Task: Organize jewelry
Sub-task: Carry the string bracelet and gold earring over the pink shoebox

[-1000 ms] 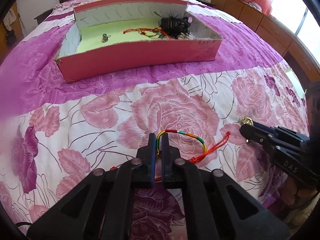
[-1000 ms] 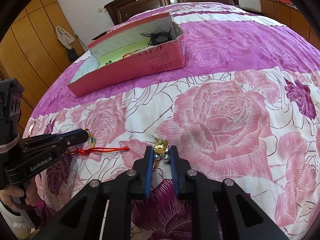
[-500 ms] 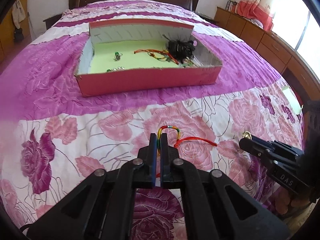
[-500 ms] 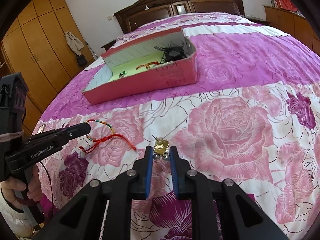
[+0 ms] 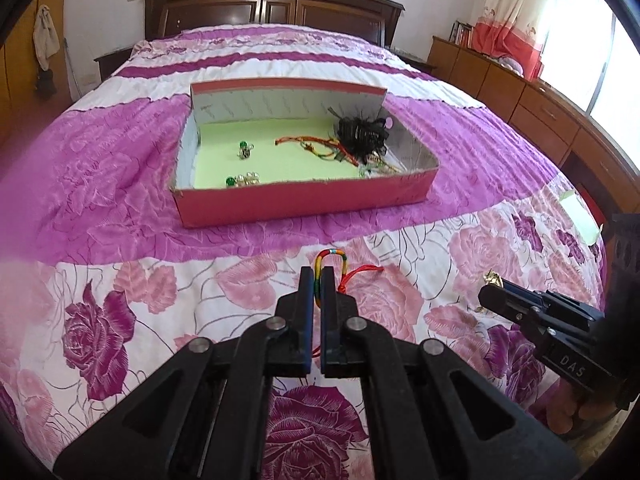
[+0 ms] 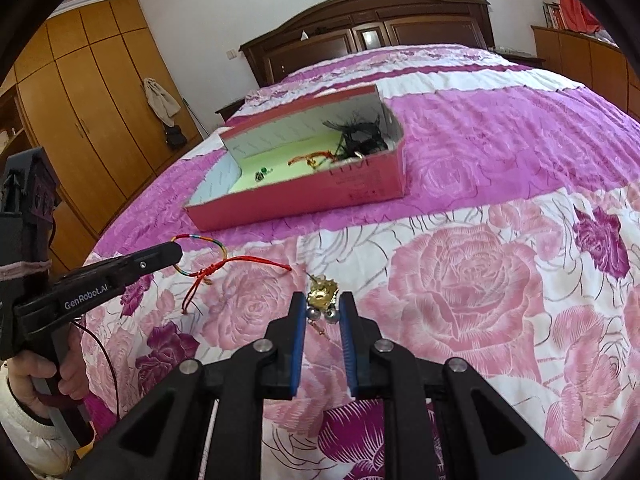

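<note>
Between the pressed-together fingers of the left gripper (image 5: 317, 282) a rainbow cord bracelet (image 5: 331, 259) is pinched by one side of its loop, red tails dangling; it looks light and limp, best held on the braid. The right gripper (image 6: 323, 308) pinches a gold earring (image 6: 321, 294) with two silvery beads, small, slippery and likely delicate. Ahead of both lies the red box (image 5: 304, 200), where a black tangle hides other pieces, and the earring's hook is hard to make out

Black left claw (image 6: 176, 254) marked "GenRobot.AI", blue pads (image 6: 297, 344), white sleeve (image 6: 28, 432).
</note>
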`<state>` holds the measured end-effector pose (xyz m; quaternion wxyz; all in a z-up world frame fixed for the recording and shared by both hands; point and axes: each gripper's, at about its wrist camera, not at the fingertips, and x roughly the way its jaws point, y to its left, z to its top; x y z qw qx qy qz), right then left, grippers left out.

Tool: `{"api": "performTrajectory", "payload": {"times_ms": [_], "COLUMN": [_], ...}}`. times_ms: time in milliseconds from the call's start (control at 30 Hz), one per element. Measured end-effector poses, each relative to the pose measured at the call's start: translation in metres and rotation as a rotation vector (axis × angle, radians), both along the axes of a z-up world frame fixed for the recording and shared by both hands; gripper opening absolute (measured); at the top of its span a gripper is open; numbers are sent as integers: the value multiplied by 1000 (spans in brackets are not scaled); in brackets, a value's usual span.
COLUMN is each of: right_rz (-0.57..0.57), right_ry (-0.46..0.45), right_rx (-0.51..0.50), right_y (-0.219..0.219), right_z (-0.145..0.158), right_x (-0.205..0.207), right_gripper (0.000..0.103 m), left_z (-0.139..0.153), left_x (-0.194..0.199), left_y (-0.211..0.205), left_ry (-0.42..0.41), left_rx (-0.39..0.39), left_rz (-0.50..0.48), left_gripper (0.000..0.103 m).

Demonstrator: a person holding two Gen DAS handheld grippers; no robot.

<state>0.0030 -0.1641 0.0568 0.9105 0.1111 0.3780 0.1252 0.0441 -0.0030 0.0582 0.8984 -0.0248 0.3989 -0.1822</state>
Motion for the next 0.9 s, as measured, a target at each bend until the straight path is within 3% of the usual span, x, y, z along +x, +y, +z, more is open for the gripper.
{"api": "performTrajectory", "payload": {"times_ms": [467,900], "right_rz": [29,0], "right_ry": [-124,-256], "right_rx": [-28,-82], "right_y": [18,30], "right_z": [26,44], "right_x": [12,39], "right_gripper": [18,18], "left_z": [18,31], "left_x": [-3,14], "left_y": [1,1], "left_ry": [-108,-269], "left_rx": [-12,8], "left_rz": [22,95], "left_gripper": [0,0]}}
